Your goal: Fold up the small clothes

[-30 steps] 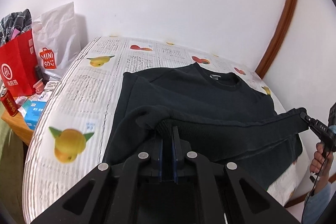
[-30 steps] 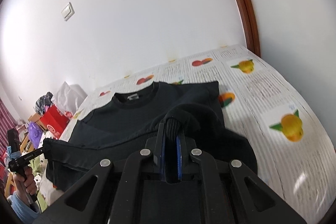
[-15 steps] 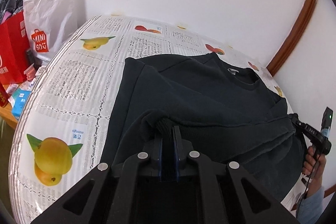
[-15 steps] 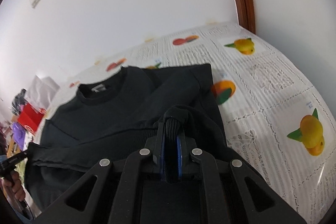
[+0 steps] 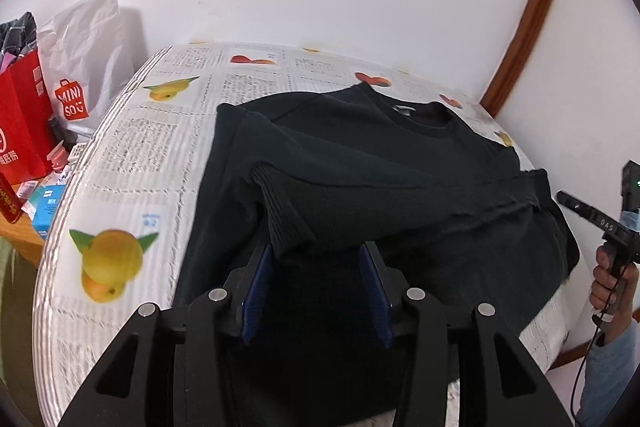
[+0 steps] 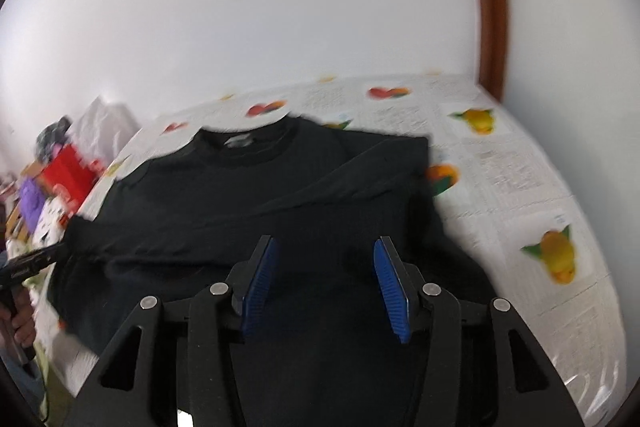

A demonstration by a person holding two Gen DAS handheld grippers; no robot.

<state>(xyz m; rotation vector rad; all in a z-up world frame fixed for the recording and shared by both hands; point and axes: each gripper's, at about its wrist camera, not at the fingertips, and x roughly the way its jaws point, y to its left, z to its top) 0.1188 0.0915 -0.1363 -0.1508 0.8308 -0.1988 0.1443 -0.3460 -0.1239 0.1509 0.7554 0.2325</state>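
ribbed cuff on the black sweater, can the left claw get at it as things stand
Probably yes. The left claw is open, and the ribbed cuff lies just past its fingertips on top of the black sweater, with nothing over it or between them.

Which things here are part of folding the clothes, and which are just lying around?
Part of the job:
- black sweatshirt, spread on the fruit-print cloth
- left gripper, open
- right gripper, open

Just lying about:
- red shopping bag
- white Miniso bag
- blue box
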